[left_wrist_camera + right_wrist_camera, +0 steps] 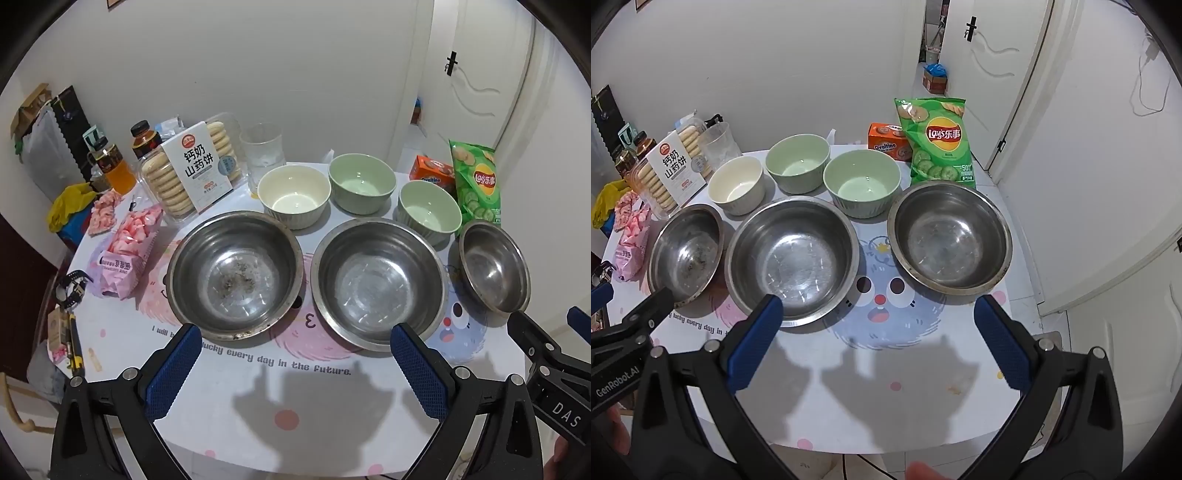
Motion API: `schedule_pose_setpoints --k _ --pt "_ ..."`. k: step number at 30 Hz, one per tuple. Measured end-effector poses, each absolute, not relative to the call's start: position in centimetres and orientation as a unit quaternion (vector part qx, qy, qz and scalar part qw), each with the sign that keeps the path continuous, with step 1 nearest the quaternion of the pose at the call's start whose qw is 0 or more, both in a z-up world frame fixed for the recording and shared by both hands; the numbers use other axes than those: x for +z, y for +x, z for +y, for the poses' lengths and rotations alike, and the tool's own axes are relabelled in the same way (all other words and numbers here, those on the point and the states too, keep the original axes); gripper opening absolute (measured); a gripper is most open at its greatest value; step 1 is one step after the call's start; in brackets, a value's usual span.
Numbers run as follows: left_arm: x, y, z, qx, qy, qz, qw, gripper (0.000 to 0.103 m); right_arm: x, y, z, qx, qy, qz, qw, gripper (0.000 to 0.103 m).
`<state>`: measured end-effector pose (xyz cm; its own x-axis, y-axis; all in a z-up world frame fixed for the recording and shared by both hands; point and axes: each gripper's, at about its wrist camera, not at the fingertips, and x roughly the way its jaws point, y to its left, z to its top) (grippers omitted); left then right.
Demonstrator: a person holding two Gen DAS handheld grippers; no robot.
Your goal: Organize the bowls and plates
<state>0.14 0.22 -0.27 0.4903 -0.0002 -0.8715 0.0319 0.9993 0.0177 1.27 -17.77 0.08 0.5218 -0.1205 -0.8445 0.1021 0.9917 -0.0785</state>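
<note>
— How are the two tools sitting over the table?

— Both are tilting steeply down above its near edge. The left gripper is hanging with its jaws wide apart, holding nothing; the right gripper is doing the same just beside it.

— And the bowls?

— Three steel bowls are standing in a front row, side by side. Behind them, a cream bowl and two green bowls are lining up near a bag of crisps.
</note>
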Motion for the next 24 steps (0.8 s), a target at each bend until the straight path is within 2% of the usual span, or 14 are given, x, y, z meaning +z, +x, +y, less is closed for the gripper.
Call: schedule_pose_setpoints --k 24 --pt "-0.43 0.88 0.1 -0.009 0.015 0.507 0.862 0.103 -0.17 1.8 -17.81 -0.062 -0.011 0.488 0.871 0.103"
